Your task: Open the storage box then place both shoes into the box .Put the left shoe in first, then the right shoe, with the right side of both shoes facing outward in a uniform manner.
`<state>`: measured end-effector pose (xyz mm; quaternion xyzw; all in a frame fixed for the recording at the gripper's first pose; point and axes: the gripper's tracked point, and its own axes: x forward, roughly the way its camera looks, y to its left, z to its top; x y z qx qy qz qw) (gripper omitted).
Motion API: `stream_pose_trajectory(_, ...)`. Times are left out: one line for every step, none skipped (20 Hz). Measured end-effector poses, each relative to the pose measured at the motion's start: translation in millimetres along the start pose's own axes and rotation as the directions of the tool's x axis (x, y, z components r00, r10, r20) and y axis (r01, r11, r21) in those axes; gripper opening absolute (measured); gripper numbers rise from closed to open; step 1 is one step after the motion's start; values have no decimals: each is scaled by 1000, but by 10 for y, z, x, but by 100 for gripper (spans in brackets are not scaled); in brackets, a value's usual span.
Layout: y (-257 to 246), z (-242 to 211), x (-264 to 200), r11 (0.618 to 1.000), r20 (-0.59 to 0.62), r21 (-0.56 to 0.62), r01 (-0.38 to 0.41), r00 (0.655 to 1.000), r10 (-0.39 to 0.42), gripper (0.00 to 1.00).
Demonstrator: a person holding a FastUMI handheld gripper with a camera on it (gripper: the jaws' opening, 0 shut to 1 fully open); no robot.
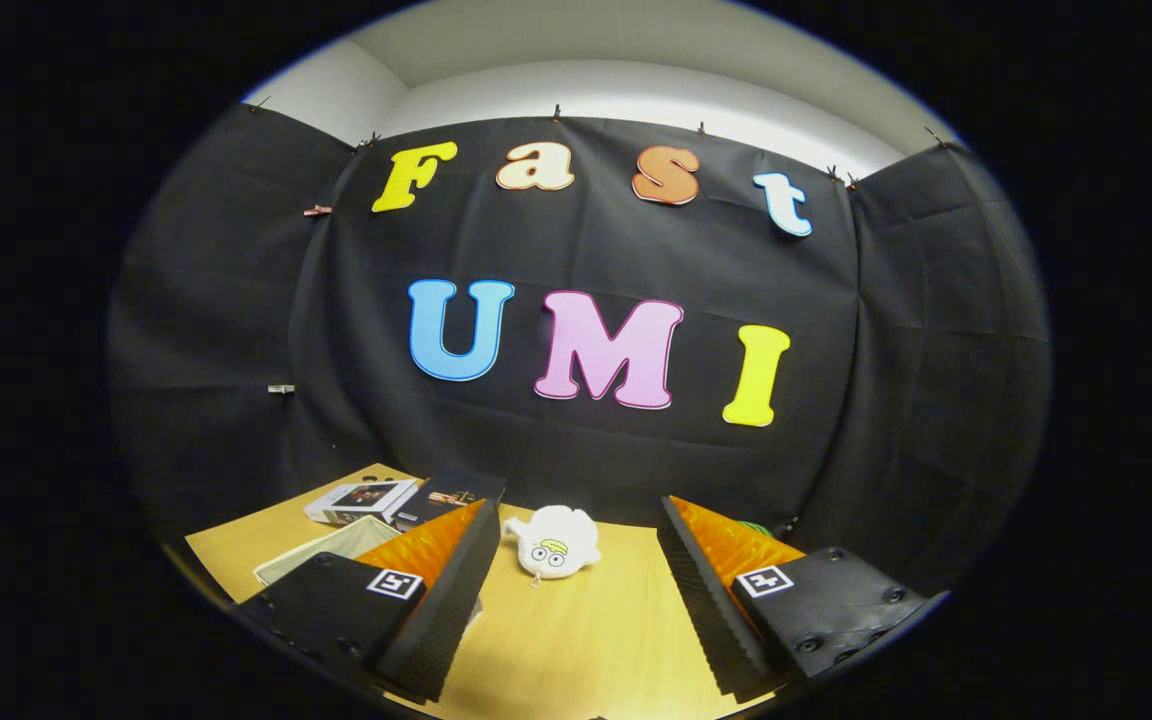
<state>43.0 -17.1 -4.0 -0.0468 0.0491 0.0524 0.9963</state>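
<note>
1. Gripper [576, 590]: raised above the table and looking forward toward the booth's far wall. The two fingers stand wide apart, with bare tabletop between them. They hold nothing and touch nothing.

2. Table [586, 640]: a light wooden surface. The stretch between the fingers and just ahead of them carries no object apart from the toy noted below.

3. Plush toy [554, 542]: a small white soft toy with a drawn face, lying on the table beyond the fingertips, roughly midway between the two fingers and a little nearer the left one. It rests well short of the far wall and touches no other item.

4. Storage box [321, 548]: a pale, light-walled container sits on the left part of the table, largely hidden behind the left finger. Only part of its rim and inner wall can be seen. Whether it is the task's box, and whether it has a lid on or off, cannot be told with certainty.

5. White flat carton [361, 500]: lies at the far left of the table, beyond the pale container.

6. Dark flat carton [456, 493]: lies just to the right of the white one, apparently touching it, near the far edge of the table.

7. Green item [756, 524]: a sliver shows behind the right finger; too little is visible to identify it.
</note>
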Motion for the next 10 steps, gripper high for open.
stream_pose_trajectory(-150,-20,-52,1000,1,12,5,1000,-5,98)
stream_pose_trajectory(-306,-41,-101,1000,5,26,14,1000,-14,98)
stream_pose_trajectory(-487,-61,-135,999,9,39,27,1000,-27,98)
stream_pose_trajectory(-645,-108,-162,998,6,48,35,999,-35,98)
stream_pose_trajectory(-801,-173,-182,998,-4,52,46,999,-46,98)
stream_pose_trajectory(-956,-220,-191,997,-4,43,57,998,-57,98)
stream_pose_trajectory(-1109,-243,-195,997,0,27,67,998,-67,98)
stream_pose_trajectory(-1231,-270,-211,997,-1,17,71,997,-71,98)
stream_pose_trajectory(-1311,-298,-214,997,-1,13,69,998,-69,98)
stream_pose_trajectory(-1385,-321,-220,998,2,18,67,998,-67,98)
